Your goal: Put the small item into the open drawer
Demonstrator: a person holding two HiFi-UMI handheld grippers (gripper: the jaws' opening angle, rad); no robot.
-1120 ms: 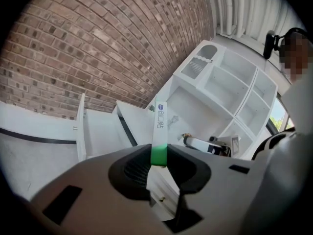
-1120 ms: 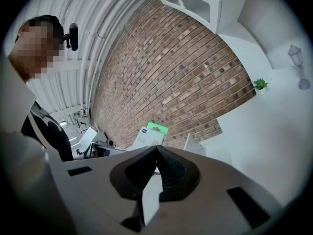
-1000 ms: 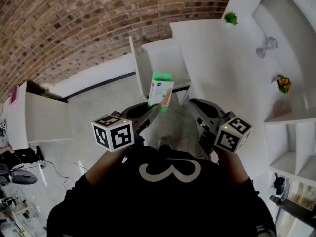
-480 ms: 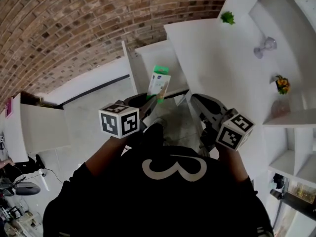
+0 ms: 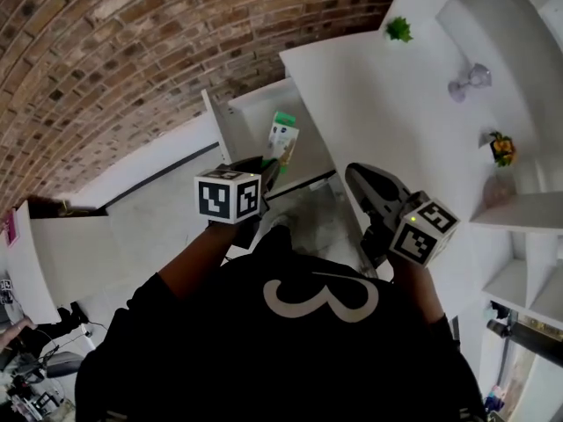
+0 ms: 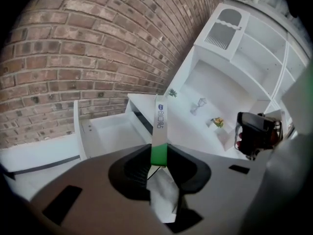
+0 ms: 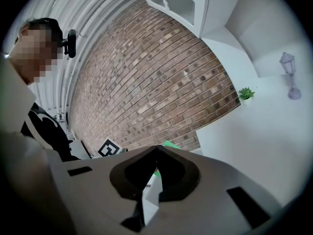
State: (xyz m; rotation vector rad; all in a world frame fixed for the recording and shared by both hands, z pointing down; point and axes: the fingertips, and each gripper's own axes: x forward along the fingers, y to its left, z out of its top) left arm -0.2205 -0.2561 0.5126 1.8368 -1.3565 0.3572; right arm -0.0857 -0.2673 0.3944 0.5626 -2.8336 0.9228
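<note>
The small item is a flat white box with a green end (image 5: 283,139). My left gripper (image 5: 273,167) is shut on its green end, and the box sticks out over the open white drawer (image 5: 251,120). In the left gripper view the box (image 6: 159,126) stands edge-on between the jaws of the left gripper (image 6: 159,153), with the drawer (image 6: 110,131) just ahead and below. To the right, beside the drawer's front, my right gripper (image 5: 356,176) holds nothing. Seen in its own view, the right gripper (image 7: 156,148) is shut with its tips touching.
The drawer juts from a white cabinet whose top (image 5: 352,86) carries a small green plant (image 5: 398,30). White shelves at the right hold a lamp figurine (image 5: 466,82) and flowers (image 5: 503,148). A brick wall (image 5: 132,51) runs behind. A low white unit (image 5: 62,253) stands at the left.
My left gripper has carried the box forward and down, from in front of the drawer to over its opening. The right gripper has shifted slightly forward too.
</note>
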